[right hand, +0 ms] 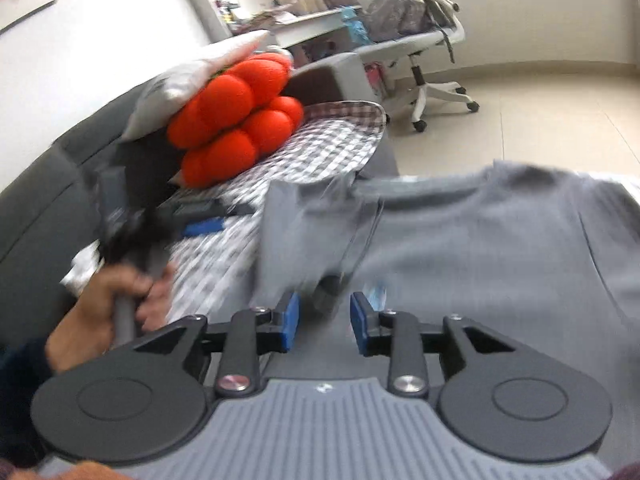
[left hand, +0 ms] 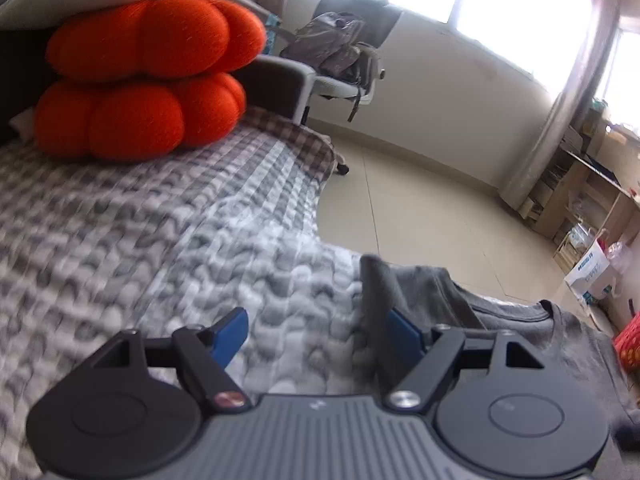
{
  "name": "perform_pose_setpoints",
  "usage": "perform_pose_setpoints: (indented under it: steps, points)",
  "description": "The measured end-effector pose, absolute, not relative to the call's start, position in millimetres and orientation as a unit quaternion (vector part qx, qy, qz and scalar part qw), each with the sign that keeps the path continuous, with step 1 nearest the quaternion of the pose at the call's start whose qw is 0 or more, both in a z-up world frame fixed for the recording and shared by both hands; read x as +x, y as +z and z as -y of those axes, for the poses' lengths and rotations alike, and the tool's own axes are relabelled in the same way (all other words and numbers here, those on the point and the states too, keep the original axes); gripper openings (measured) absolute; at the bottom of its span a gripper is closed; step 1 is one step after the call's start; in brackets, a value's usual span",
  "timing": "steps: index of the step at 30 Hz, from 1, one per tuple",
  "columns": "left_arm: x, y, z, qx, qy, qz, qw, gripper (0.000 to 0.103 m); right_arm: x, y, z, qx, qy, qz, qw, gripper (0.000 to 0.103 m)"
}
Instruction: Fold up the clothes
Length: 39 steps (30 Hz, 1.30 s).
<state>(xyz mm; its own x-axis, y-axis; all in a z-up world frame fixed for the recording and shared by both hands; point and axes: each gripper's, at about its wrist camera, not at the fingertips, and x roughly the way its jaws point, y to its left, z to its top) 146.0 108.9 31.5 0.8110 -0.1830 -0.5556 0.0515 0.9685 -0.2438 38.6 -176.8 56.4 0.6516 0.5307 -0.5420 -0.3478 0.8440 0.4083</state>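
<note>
Though blurred, grey T-shirt [right hand: 460, 240] under both grippers, left [left hand: 316, 334] jaws wide, right [right hand: 325, 320] jaws part-open, empty.

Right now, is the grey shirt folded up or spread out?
Partly folded. The shirt lies mostly flat on the bed, collar showing, but one sleeve is turned in over it.

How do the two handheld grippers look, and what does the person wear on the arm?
Each gripper, left gripper and right gripper, has a ribbed grey body, two round black discs, black linkage arms with silver screws, and blue pads. The sleeve at the hand is dark navy.
</note>
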Motion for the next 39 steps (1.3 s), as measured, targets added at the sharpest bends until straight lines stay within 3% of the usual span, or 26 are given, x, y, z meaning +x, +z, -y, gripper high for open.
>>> perform_pose_setpoints:
  steps: [10,11,12,18,22,30,37,39]
  points:
    - [180,21,-93,-0.08,-0.058,-0.3,0.949,0.078,151,27,134,0.052,0.225,-0.356,0.905,0.033]
    - [180,21,-93,-0.078,-0.059,-0.3,0.949,0.078,152,25,130,0.04,0.23,-0.359,0.904,0.024]
    - [181,21,-92,-0.077,-0.059,-0.3,0.949,0.078,151,25,125,0.022,0.233,-0.357,0.904,0.002]
    - [180,21,-100,-0.1,-0.066,-0.288,0.95,0.078,122,42,136,-0.012,0.149,-0.308,0.94,0.001]
    - [184,20,-100,-0.1,-0.053,-0.299,0.947,0.078,125,27,139,-0.013,0.136,-0.331,0.934,0.001]
    - [204,18,-76,-0.025,-0.03,-0.322,0.946,0.078,121,24,153,0.05,0.124,-0.338,0.932,0.002]
    - [209,18,-54,0.082,0.032,-0.319,0.944,0.078,100,29,150,0.03,0.092,-0.303,0.948,0.002]
    - [208,22,-63,0.07,0.045,-0.316,0.945,0.074,97,27,146,0.01,0.088,-0.299,0.95,0.002]
